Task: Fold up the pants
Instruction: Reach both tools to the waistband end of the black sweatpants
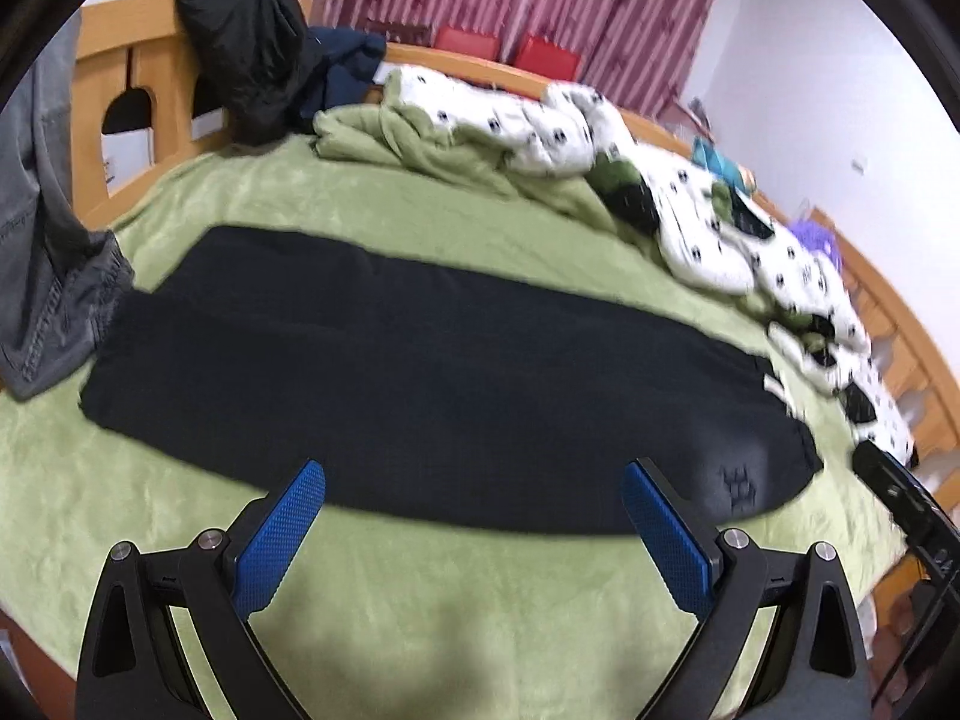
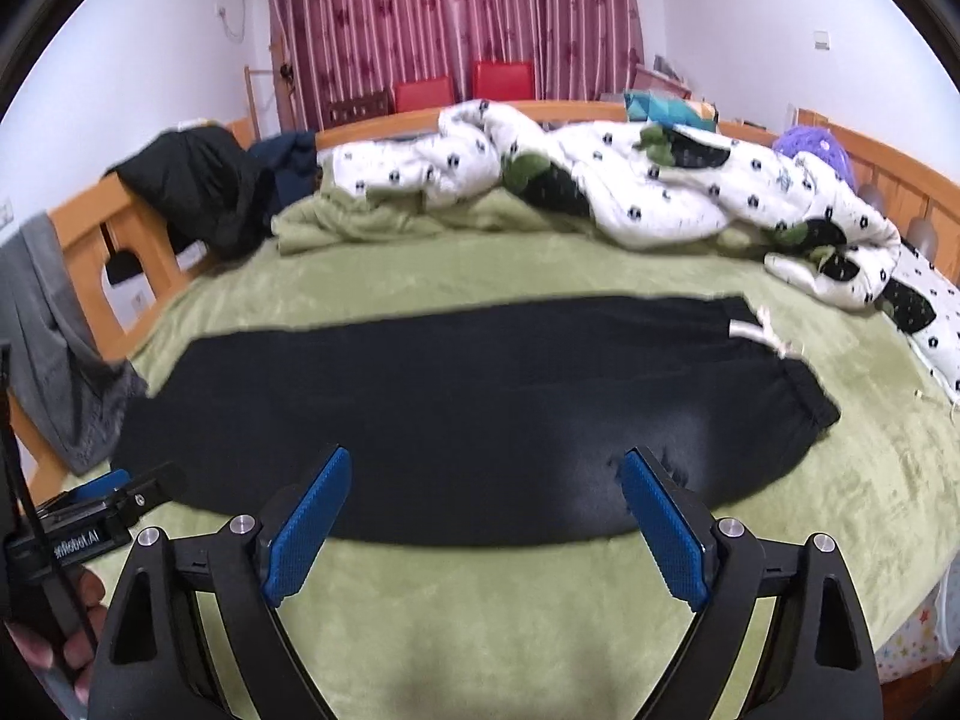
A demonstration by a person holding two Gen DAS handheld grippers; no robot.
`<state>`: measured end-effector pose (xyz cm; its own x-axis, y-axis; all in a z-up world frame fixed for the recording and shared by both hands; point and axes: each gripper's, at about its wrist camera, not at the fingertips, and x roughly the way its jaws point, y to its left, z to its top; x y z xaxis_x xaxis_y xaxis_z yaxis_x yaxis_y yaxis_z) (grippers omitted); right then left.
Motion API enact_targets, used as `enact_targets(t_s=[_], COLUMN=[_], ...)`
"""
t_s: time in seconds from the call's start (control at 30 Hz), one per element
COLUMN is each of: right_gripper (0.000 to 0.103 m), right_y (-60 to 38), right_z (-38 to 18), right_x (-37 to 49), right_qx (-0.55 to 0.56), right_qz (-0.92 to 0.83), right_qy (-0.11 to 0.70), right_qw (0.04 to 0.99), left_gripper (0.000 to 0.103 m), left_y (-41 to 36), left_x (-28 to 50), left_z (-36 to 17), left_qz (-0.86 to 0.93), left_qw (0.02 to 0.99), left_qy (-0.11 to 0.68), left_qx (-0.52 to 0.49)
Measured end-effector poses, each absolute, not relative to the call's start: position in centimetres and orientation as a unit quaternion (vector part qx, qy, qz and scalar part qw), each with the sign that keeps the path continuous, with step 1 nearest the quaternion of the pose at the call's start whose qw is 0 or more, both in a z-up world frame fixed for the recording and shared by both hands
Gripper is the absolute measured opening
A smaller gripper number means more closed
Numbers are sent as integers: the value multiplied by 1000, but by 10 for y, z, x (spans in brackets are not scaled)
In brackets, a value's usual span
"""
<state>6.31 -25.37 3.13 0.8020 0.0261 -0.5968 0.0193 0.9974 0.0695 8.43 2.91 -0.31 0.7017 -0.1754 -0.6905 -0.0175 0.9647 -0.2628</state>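
Black pants [image 1: 420, 372] lie flat on the green blanket, folded lengthwise into one long strip, waistband with a white drawstring [image 2: 750, 330] at the right end. My left gripper [image 1: 474, 474] hovers open above the near edge of the pants [image 2: 456, 420], blue pads wide apart, nothing between them. My right gripper [image 2: 486, 462] also stands open over the near edge toward the waist end, holding nothing. The left gripper's body [image 2: 90, 516] and a hand show at the lower left of the right wrist view. The right gripper's body [image 1: 900, 498] shows at the right edge of the left wrist view.
A rumpled white patterned quilt [image 2: 660, 180] and bunched green blanket [image 1: 384, 132] lie along the far side. Dark clothes [image 1: 252, 48] hang on the wooden footboard [image 1: 120, 72]; grey pants [image 1: 42, 240] drape at the left. Bare green blanket [image 2: 480, 612] lies below both grippers.
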Motion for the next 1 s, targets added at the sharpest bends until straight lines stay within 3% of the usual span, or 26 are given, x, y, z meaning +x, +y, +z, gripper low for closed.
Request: enact_targets(t_s=[0.17,0.3,0.7,0.8,0.87,1.0], right_gripper=[90,90,70,65,51,50], right_y=[-293,-342,-435,-439,-439,-441], right_z=[34,-7,-116,-131,-137,-146], right_x=[83,100,99,99,100,107], right_qx=[37,47,130,144,149,174], right_qz=[-1,-29,-76,-70,-66,-56], right_qy=[320,355,421,426,421,416], right_qw=[947,933,894,890,892,891], left_gripper=[99,99,99,93,90,86], left_y=[58,87,161,169,173,178], left_x=[103,113,111,114,116,119], left_z=[-8,-39,-133,-151,-163,-169], left_qz=[-33,-10,24,17,9,15], left_qw=[918,907,869,855,843,846], left_qy=[386,412,454,465,472,456], left_qx=[-89,-89,-196,-230,-258,-274])
